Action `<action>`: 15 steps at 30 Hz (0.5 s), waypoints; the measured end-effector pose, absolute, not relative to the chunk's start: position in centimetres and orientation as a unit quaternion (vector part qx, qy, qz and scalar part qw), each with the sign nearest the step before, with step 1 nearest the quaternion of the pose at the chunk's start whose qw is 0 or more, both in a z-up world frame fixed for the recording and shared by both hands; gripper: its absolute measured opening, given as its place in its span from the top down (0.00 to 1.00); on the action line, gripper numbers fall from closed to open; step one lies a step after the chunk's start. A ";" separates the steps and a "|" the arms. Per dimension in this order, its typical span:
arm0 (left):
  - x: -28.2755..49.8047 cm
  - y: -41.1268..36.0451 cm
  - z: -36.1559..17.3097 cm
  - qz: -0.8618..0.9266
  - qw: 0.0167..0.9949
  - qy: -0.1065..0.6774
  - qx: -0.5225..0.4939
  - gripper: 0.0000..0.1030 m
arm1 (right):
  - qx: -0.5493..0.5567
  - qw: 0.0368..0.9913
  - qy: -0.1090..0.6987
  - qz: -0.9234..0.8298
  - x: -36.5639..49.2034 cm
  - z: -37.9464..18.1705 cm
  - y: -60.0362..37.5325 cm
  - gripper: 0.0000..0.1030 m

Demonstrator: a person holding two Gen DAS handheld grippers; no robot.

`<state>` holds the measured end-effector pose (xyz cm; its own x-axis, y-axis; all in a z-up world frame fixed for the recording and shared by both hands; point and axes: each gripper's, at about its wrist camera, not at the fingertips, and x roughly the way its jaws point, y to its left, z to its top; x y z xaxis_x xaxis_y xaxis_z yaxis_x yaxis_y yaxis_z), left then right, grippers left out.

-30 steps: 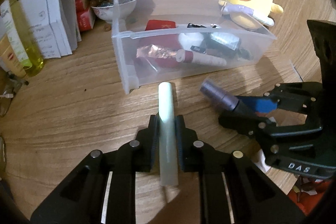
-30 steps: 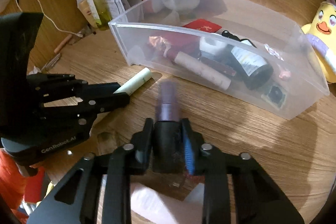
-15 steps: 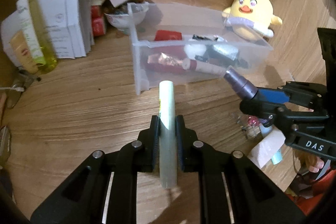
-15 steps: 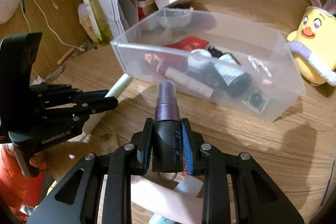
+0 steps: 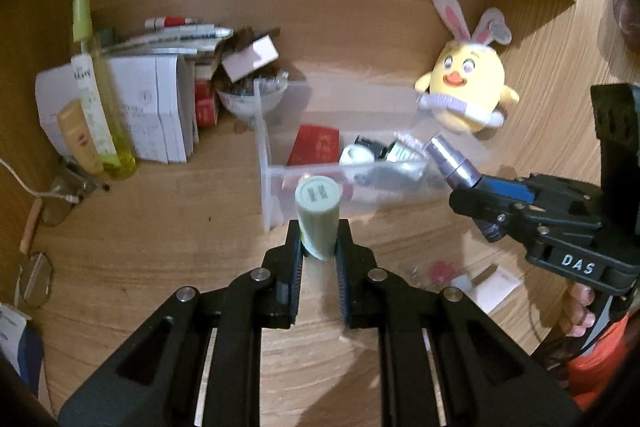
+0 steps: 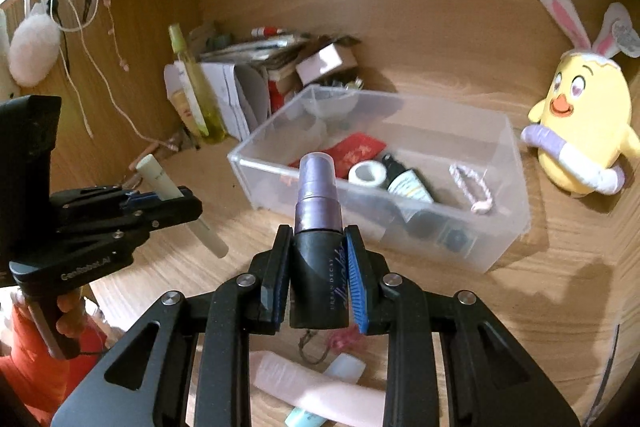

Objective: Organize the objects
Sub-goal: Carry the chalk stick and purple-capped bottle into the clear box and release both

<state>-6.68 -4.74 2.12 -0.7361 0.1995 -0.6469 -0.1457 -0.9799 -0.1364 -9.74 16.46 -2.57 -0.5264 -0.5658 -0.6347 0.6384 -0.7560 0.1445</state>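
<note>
The wooden desk (image 6: 540, 307) is spreading under everything I am looking at, and the clear plastic bin (image 6: 500, 227) is sitting on it at about twelve o'clock from my right gripper (image 6: 318, 267), already holding a red packet (image 6: 356, 153), a roll of white tape (image 6: 366, 173) and a dark bottle (image 6: 408, 183). A yellow plush chick (image 6: 580, 131) with rabbit ears is standing beside the bin at two o'clock, and a stack of white booklets (image 5: 152, 107) is leaning at ten o'clock in the left view, with a tall yellow-green bottle (image 5: 96, 99) just in front of it. My right gripper is clamping its pads on the black body of a purple-capped spray bottle (image 6: 320, 223), which is pointing up and forward toward the near wall of the bin, above the desk. My left gripper (image 5: 318, 251) is pinching, narrow, a pale green tube (image 5: 318, 223), whose flat end is facing the camera in front of the bin's near left corner. A pink tube (image 6: 320, 391) is lying on the desk at six o'clock under my right gripper.
</note>
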 end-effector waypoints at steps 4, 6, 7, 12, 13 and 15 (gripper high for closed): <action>-7.2 -4.3 3.5 0.935 0.092 -0.046 -0.339 0.86 | 0.331 0.344 0.048 -0.878 -10.5 -1.8 17.1 0.77; -7.5 -4.0 4.3 0.938 0.094 -0.049 -0.331 0.86 | 0.326 0.343 0.046 -0.879 -10.9 -1.5 17.5 0.77; -7.5 -3.8 4.5 0.938 0.094 -0.050 -0.329 0.86 | 0.324 0.342 0.045 -0.881 -11.3 -1.3 17.7 0.77; -8.1 -2.8 6.1 0.944 0.100 -0.049 -0.310 0.86 | 0.319 0.338 0.036 -0.885 -12.7 -0.7 18.6 0.77; -8.2 -2.7 6.4 0.945 0.101 -0.049 -0.307 0.86 | 0.317 0.337 0.036 -0.886 -12.9 -0.6 18.7 0.77; -8.6 -2.3 7.0 0.946 0.103 -0.049 -0.303 0.86 | 0.313 0.335 0.035 -0.888 -13.4 -0.3 18.9 0.77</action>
<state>-8.60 -2.35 6.96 -0.7956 0.2244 -0.5628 -0.1646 -0.9740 -0.1557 -13.40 18.91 -0.35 -0.5796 -0.5736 -0.5788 0.6172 -0.7728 0.1477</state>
